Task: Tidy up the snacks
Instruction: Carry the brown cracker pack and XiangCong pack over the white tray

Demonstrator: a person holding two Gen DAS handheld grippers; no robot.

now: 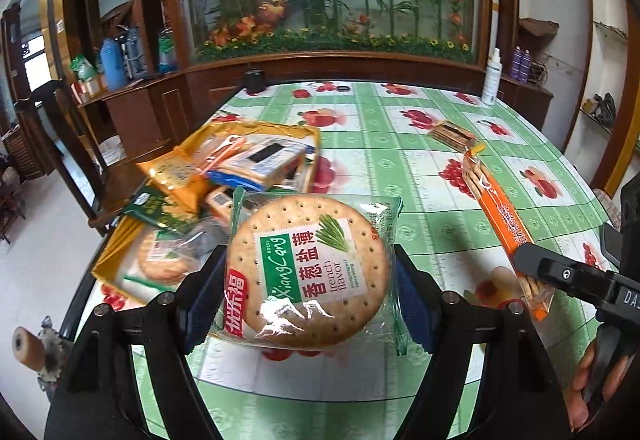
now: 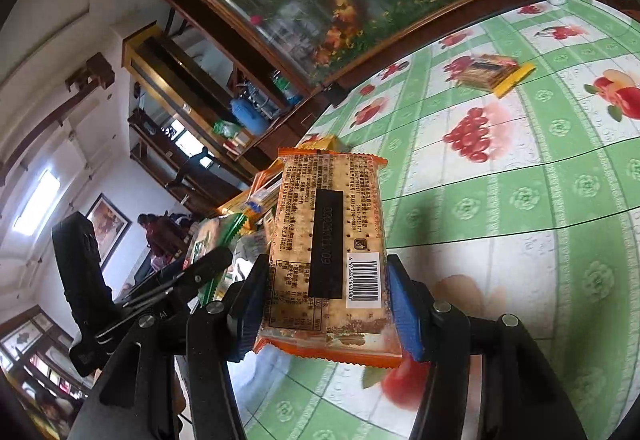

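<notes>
**Both claws loaded above the worktop; deposit into the snack box pending**

The worktop (image 1: pixel 420 176), under a green fruit-print cloth, fills the lower part of both views. At its left edge stands an open yellow snack box (image 1: pixel 120 260), already holding a jumble of packets in orange, green and blue wrappers.

The left claw (image 1: pixel 310 280) stands wide and is clamped on a round scallion cracker pack (image 1: pixel 308 268), its blue pads pressing both sides of the wrapper. The pack is clear of the worktop, just right of the box.

The right claw (image 2: pixel 326 300) is set narrower and grips an orange-edged rectangular cracker pack (image 2: pixel 328 244) by its long sides, barcode face up. That pack also hangs above the cloth, with the box contents visible beyond it.

One small yellow-ended cracker pack (image 1: pixel 454 134) lies loose farther back on the worktop, well apart from the box.

Judgement: the step in hand is carrying two packs toward the box. The next move calls for bringing each pack over a free spot among the packets and opening the pads there. The loose pack is left to collect.
</notes>
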